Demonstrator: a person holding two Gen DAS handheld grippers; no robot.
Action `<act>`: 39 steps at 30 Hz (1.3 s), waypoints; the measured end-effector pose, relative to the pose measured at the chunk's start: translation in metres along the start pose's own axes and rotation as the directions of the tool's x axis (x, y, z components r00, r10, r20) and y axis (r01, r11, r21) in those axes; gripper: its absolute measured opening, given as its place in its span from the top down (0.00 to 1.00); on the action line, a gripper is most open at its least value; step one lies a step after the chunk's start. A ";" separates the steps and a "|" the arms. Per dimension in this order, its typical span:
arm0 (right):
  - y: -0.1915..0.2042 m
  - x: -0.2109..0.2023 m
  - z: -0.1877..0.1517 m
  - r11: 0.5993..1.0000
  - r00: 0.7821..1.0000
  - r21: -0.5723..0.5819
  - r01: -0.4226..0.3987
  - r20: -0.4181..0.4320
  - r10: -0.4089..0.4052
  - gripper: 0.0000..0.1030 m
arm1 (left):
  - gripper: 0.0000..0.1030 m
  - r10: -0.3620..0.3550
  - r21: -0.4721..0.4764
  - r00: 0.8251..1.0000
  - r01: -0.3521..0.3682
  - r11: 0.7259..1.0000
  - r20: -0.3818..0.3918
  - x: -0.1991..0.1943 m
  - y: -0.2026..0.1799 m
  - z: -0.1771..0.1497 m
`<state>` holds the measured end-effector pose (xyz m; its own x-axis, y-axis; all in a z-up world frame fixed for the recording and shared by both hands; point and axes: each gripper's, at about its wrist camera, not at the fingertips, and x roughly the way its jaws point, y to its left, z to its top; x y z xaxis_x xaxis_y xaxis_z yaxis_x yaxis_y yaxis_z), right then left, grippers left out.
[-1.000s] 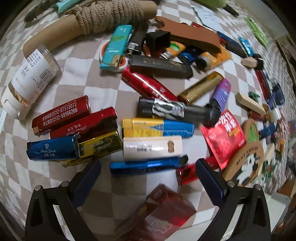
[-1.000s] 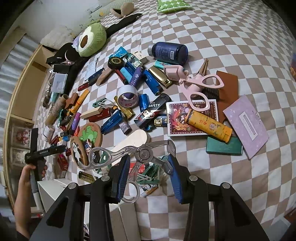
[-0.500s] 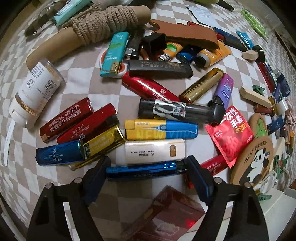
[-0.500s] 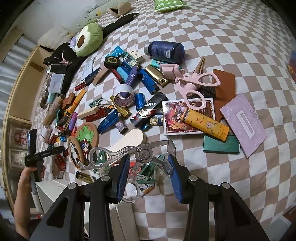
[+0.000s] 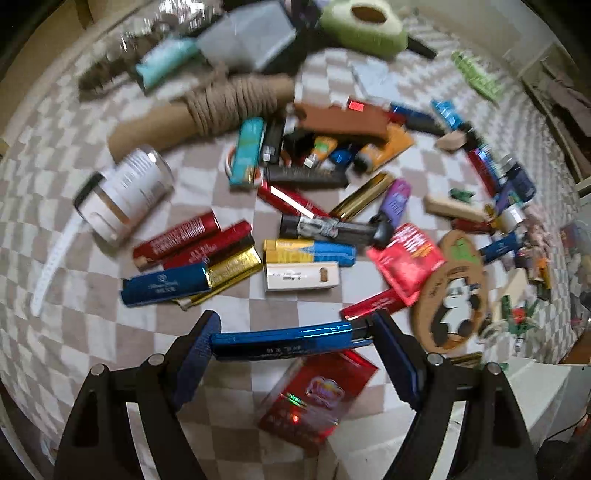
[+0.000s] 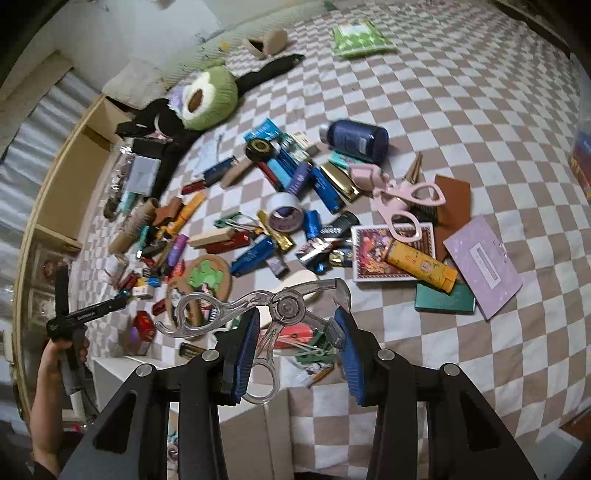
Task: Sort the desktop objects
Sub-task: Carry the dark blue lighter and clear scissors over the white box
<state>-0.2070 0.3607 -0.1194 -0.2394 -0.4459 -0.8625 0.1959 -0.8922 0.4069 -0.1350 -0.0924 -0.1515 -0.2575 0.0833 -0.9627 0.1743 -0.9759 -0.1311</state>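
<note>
Holding a slim blue lighter (image 5: 291,338) end to end, the left gripper (image 5: 293,347) had its pads set on the two short ends, so the metallic body spanned the whole gap and hung clear above the checkered cloth (image 5: 110,317). The lighter looked light and rigid, with a glossy, probably slippery shell; gripped lengthwise by such small end faces, it could likely pivot or squirt out if tilted, and a hold across its flat sides near the middle would seem steadier. Just below it lay a red packet (image 5: 317,395), loose and untouched.

The right gripper (image 6: 295,332) was narrowed on a clear plastic scissor-like tool (image 6: 273,306), the pads pressing near its pivot while the looped handles stuck out to the left and below. That tool appeared stiff, light and smooth, and its jointed arms might swing, so the pivot was a sensible place to pinch.

Farther out, a cream lighter (image 5: 301,276) and a yellow-and-blue lighter (image 5: 308,251) lay side by side, with red lighters (image 5: 192,240) grouped to their left beside a white bottle (image 5: 125,195). Beyond them sat a rope-wrapped cardboard tube (image 5: 207,110), and at the far edge a green plush (image 5: 362,27), blurred.
</note>
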 end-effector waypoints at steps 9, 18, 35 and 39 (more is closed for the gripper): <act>0.033 -0.038 -0.001 0.996 0.992 -0.047 -0.079 0.095 0.084 0.59 | 0.19 -0.092 0.064 0.981 0.082 0.995 0.172 -0.070 -0.023 0.011; 0.090 -0.067 -0.019 0.961 0.967 -0.186 -0.202 0.115 0.226 0.59 | 0.19 -0.208 0.182 0.945 0.164 0.969 0.253 -0.125 -0.065 -0.014; 0.152 0.040 -0.100 0.855 0.933 -0.468 -0.222 -0.357 0.047 0.59 | 0.19 -0.322 0.391 0.939 0.254 0.885 0.118 -0.115 -0.115 -0.067; 0.147 0.066 -0.108 0.857 0.914 -0.488 -0.166 -0.402 -0.052 0.59 | 0.19 -0.320 0.400 0.944 0.266 0.877 0.075 -0.103 -0.117 -0.073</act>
<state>-0.0917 0.2080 -0.1495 0.1537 -0.3324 -0.9305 0.6715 -0.6557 0.3452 -0.0598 0.0284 -0.0546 -0.3701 0.3760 -0.8495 -0.2956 -0.9146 -0.2760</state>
